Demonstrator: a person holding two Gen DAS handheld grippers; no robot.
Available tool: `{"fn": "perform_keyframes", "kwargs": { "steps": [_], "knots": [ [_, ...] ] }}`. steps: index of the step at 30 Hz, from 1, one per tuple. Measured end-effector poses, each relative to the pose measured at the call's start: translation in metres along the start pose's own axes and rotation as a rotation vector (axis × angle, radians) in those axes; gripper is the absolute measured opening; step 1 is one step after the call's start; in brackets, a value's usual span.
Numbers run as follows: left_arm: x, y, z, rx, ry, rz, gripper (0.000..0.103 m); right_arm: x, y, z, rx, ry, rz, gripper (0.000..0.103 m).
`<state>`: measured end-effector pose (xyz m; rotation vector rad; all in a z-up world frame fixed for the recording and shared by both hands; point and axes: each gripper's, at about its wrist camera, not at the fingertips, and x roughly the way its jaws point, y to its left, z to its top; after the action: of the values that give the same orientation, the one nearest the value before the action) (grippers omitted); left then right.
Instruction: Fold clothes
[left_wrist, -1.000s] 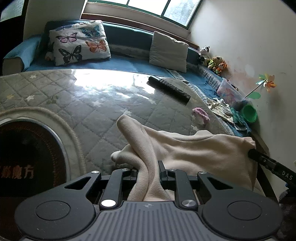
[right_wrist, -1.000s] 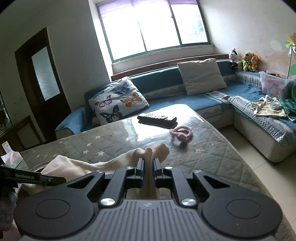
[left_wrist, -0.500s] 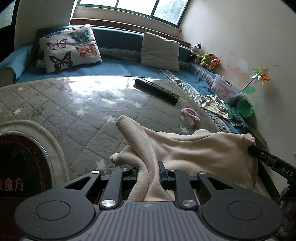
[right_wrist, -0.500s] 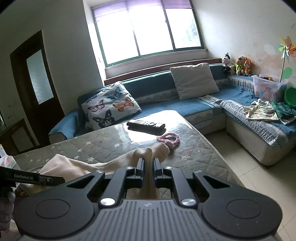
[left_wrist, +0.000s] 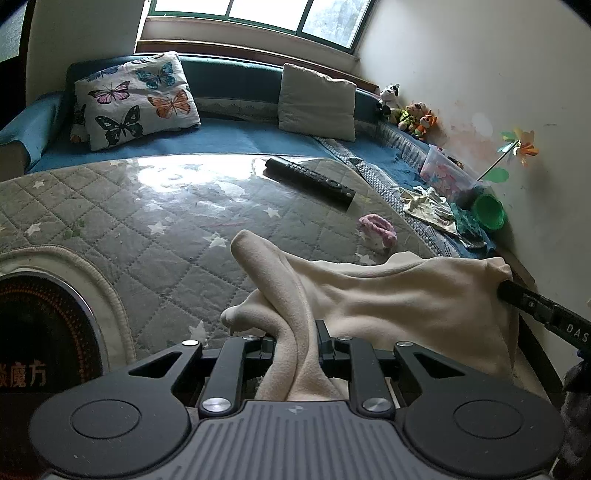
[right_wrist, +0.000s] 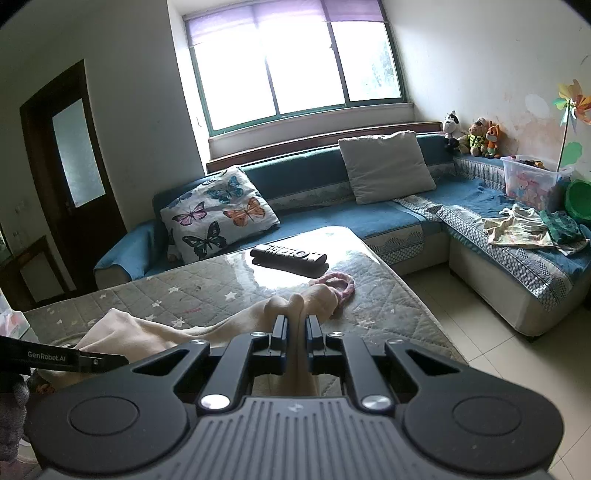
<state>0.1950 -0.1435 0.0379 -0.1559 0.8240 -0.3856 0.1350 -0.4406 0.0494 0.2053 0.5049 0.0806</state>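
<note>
A cream fleece garment (left_wrist: 388, 291) hangs stretched between my two grippers above the near edge of a quilted grey table (left_wrist: 155, 229). My left gripper (left_wrist: 295, 332) is shut on a thick bunched fold of it, which sticks up past the fingers. In the right wrist view my right gripper (right_wrist: 294, 325) is shut on another edge of the same cream garment (right_wrist: 166, 332), with two small lobes of cloth poking out beyond the tips. Each gripper's black finger shows at the other view's edge, the right one (left_wrist: 532, 306) pinching the cloth's far corner.
A black remote (left_wrist: 310, 179) and a pink hair tie (left_wrist: 376, 229) lie on the table beyond the garment. A blue corner sofa (right_wrist: 369, 218) with a butterfly pillow (right_wrist: 218, 214), a grey cushion, loose clothes (right_wrist: 524, 225) and a toy bin rings the table. A round dark appliance (left_wrist: 44, 332) sits at the left.
Both grips have held. The background slid slightly in both views, and the garment has kept its stretched shape between the grippers.
</note>
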Motion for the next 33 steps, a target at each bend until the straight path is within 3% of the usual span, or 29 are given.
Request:
{"fn": "perform_keyframes", "kwargs": {
  "steps": [22,31,33],
  "knots": [
    [0.019,0.015,-0.011,-0.015,0.061,0.064,0.024,0.023,0.0,-0.017,-0.012,0.085,-0.04,0.009],
    [0.014,0.023,-0.009,-0.024,0.038,0.113,0.057,0.02,0.003,-0.025,-0.026,0.108,-0.009,0.011],
    [0.014,0.025,-0.008,-0.027,0.037,0.122,0.065,0.018,0.006,-0.029,-0.027,0.12,0.009,0.018]
  ]
}}
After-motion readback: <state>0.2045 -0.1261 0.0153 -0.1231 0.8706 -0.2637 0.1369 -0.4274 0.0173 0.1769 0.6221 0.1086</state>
